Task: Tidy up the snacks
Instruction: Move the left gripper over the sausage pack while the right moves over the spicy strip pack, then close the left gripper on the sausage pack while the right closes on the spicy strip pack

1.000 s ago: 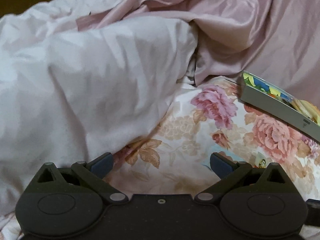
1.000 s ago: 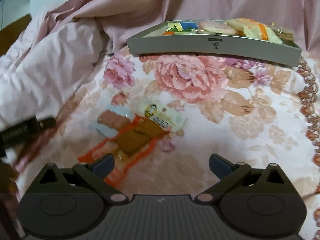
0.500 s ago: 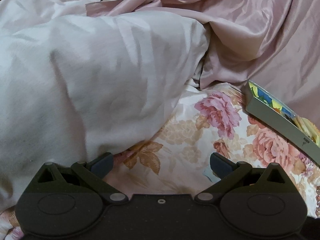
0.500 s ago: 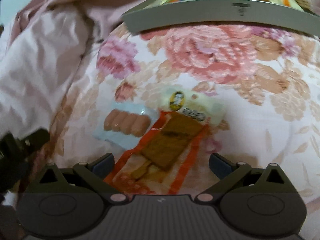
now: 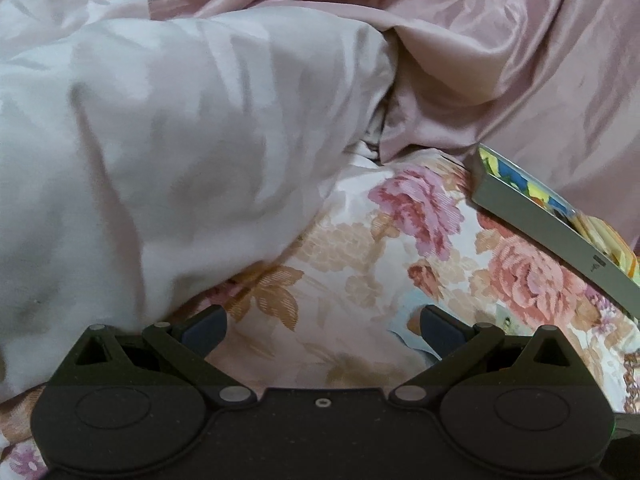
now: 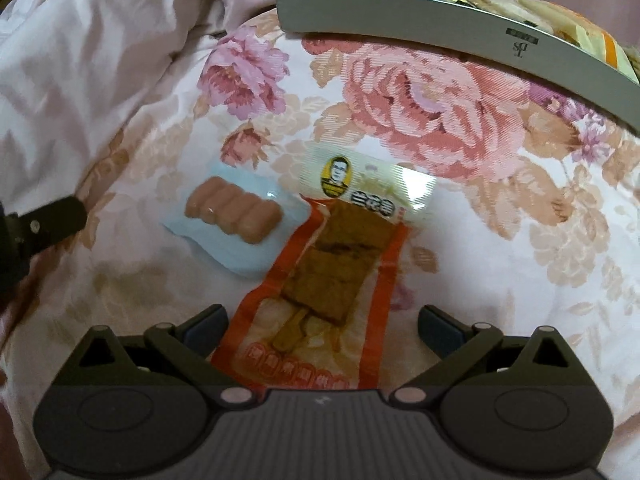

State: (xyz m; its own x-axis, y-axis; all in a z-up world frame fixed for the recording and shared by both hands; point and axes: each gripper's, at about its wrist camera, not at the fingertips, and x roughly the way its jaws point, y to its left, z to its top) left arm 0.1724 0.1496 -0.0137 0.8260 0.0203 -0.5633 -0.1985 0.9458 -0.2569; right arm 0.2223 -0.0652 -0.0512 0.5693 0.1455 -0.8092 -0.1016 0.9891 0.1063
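Note:
In the right wrist view three snack packets lie on the floral bedspread [image 6: 500,208]: an orange packet of brown tofu pieces [image 6: 332,276], a light blue packet of small sausages [image 6: 232,220], and a pale yellow packet with a face logo [image 6: 368,184]. My right gripper [image 6: 322,326] is open, low over the near end of the orange packet, which lies between its fingers. A grey tray [image 6: 460,24] with several snacks sits at the back right. My left gripper [image 5: 322,328] is open and empty above the bedspread; the tray [image 5: 540,224] is to its right.
A crumpled white duvet [image 5: 160,140] fills the left of the left wrist view, with pink satin fabric [image 5: 500,40] behind. The left gripper's finger [image 6: 44,224] shows at the left edge of the right wrist view. A light blue packet edge [image 5: 408,320] peeks by the left gripper's right finger.
My right gripper has moved forward and down toward the packets, so the orange packet now lies between its fingers. My left gripper's view shifted slightly; both stay open.

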